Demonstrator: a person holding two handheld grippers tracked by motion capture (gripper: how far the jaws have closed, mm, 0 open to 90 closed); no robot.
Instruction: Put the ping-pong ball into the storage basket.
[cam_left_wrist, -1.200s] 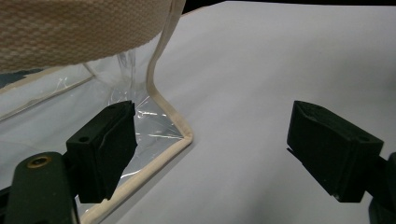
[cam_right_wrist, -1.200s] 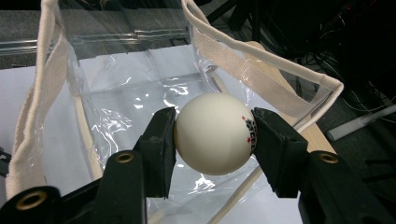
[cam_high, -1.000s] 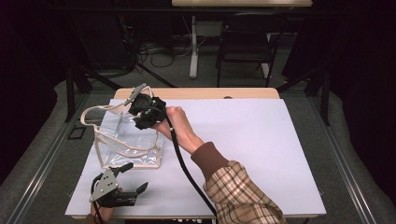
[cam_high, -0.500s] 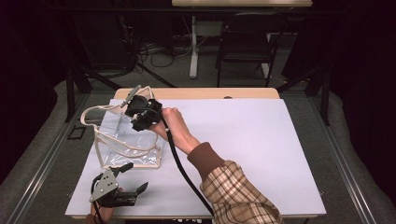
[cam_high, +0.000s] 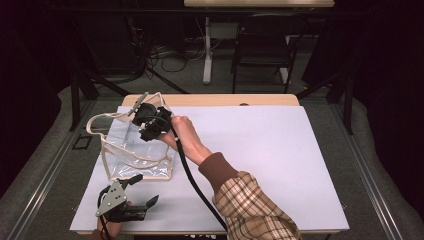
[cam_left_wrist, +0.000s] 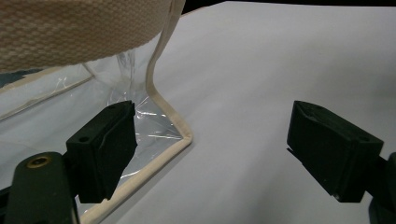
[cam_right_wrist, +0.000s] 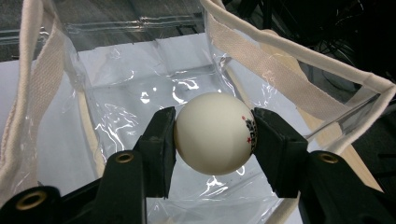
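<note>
1. Right gripper view: right gripper (cam_right_wrist: 214, 135) clamps a white ball (cam_right_wrist: 215, 133) between both pads, over the open mouth of the clear bag (cam_right_wrist: 140, 74).
2. Left gripper (cam_left_wrist: 210, 149) rests on the table (cam_high: 260, 150), jaws wide apart, nothing between them, beside the bag's corner.

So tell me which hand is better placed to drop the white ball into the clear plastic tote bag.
Right. The right gripper already clamps the white ball directly above the open mouth of the clear plastic tote bag. The left gripper sits open on the white table beside the bag's near corner, holding nothing.
</note>
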